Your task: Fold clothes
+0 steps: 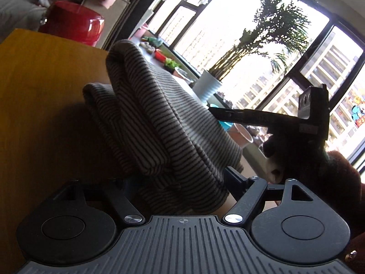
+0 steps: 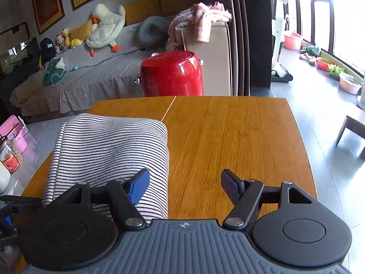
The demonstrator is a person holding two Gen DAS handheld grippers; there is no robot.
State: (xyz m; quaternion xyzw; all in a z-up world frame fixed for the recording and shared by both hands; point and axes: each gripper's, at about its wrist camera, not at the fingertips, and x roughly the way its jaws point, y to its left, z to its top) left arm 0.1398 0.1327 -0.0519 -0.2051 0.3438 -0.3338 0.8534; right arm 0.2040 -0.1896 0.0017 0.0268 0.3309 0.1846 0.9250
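A folded black-and-white striped garment (image 2: pixel 109 150) lies on the wooden table (image 2: pixel 239 137) at its left side. In the left wrist view the same striped garment (image 1: pixel 159 123) fills the middle, bunched in folds between the wide-set fingers of my left gripper (image 1: pixel 178 182); its left finger is hidden by the cloth. My right gripper (image 2: pixel 184 182) is open, its blue-padded left finger (image 2: pixel 139 185) lying over the garment's near right edge, the right finger (image 2: pixel 230 182) over bare wood. The right gripper also shows in the left wrist view (image 1: pixel 273 116), beside the cloth.
A red barrel-shaped stool (image 2: pixel 172 74) stands past the table's far edge. A grey sofa (image 2: pixel 91 68) with plush toys is behind it. Plants and basins (image 2: pixel 330 68) line the window at the right. A jar (image 2: pixel 10 157) stands off the table's left side.
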